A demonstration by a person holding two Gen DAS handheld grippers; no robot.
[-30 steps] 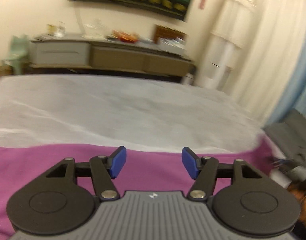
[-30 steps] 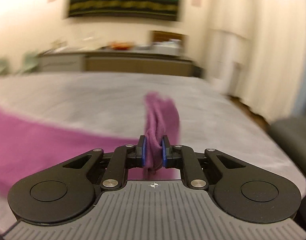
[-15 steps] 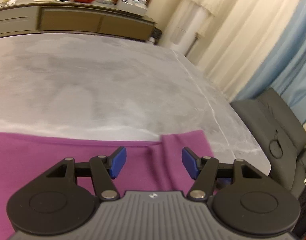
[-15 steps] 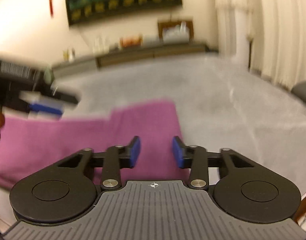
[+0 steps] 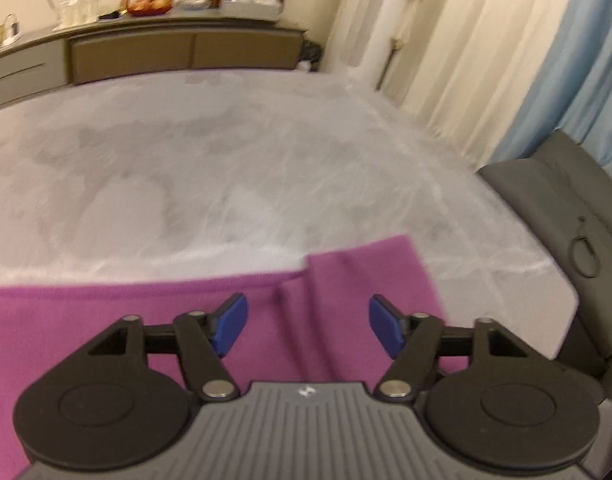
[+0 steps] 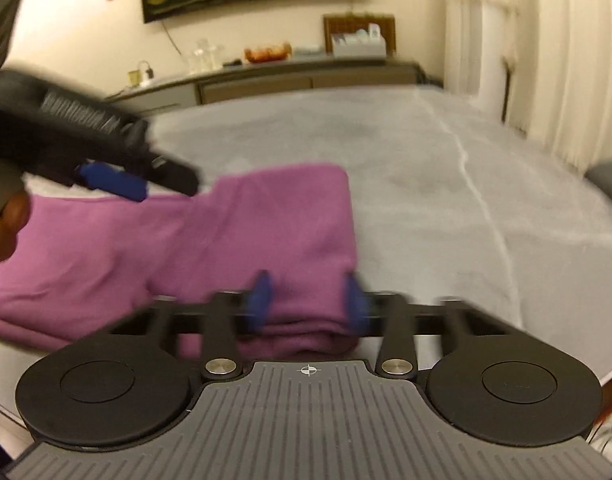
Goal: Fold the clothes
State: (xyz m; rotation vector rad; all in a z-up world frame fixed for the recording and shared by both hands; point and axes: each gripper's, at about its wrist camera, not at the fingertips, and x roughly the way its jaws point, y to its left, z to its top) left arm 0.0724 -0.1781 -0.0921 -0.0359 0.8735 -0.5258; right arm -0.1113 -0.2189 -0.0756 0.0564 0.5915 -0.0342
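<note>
The purple garment [image 6: 266, 236] lies on the grey bed [image 6: 445, 184], its right end doubled over into a thick layered fold. Both tools are released: the left hand-held gripper [image 5: 307, 330] hovers with jaws spread above the cloth, and the right hand-held gripper [image 6: 306, 300] straddles the folded edge, blurred. To fold well, pinch every layer at the corner together, and keep edges aligned before lifting.

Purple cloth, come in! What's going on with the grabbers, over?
Left gripper open, above the purple cloth. Right gripper open at its folded corner, nothing gripped. Cloth flat on the grey bed. Nothing in the way.
</note>
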